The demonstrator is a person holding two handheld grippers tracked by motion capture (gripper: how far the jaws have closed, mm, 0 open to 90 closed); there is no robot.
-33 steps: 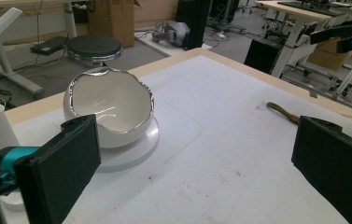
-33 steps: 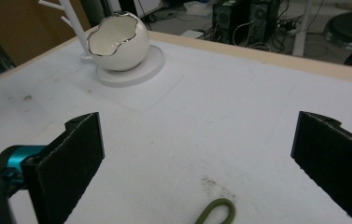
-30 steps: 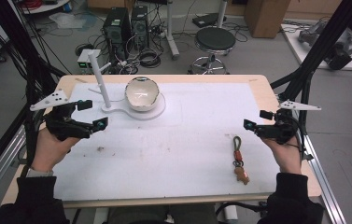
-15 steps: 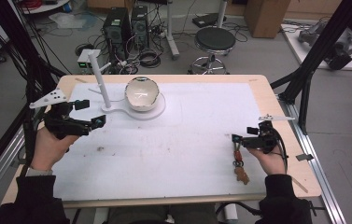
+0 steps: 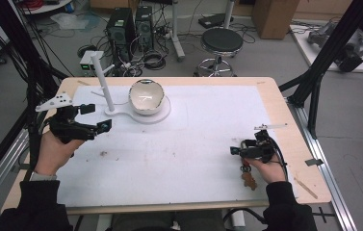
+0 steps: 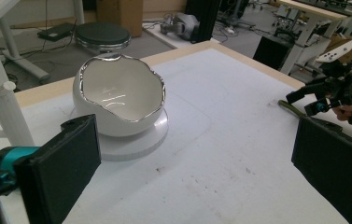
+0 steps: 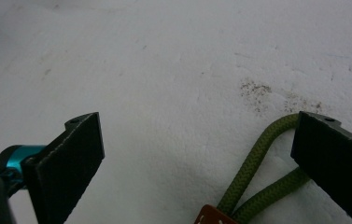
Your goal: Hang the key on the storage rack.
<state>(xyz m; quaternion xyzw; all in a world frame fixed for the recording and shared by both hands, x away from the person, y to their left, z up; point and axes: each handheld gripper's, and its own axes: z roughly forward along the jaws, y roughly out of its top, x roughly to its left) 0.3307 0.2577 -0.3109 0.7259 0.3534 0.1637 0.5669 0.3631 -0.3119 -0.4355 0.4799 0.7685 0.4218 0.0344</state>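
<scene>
We work over a white surface [image 5: 208,139]. At its far left stands a white stand [image 5: 103,86] whose round base carries a jagged-rimmed white bowl [image 5: 146,96]. Our left claw [image 5: 99,118] hovers near it, jaws wide apart and empty. At the near right, our right claw [image 5: 236,151] sits low over a green cord loop [image 7: 257,158], jaws spread, nothing gripped. We judge the cord is being approached; next, the jaws must centre on it and close. The right gripper view reveals the cord's braid and a brown tag [image 7: 213,216], which the high view barely resolves.
</scene>
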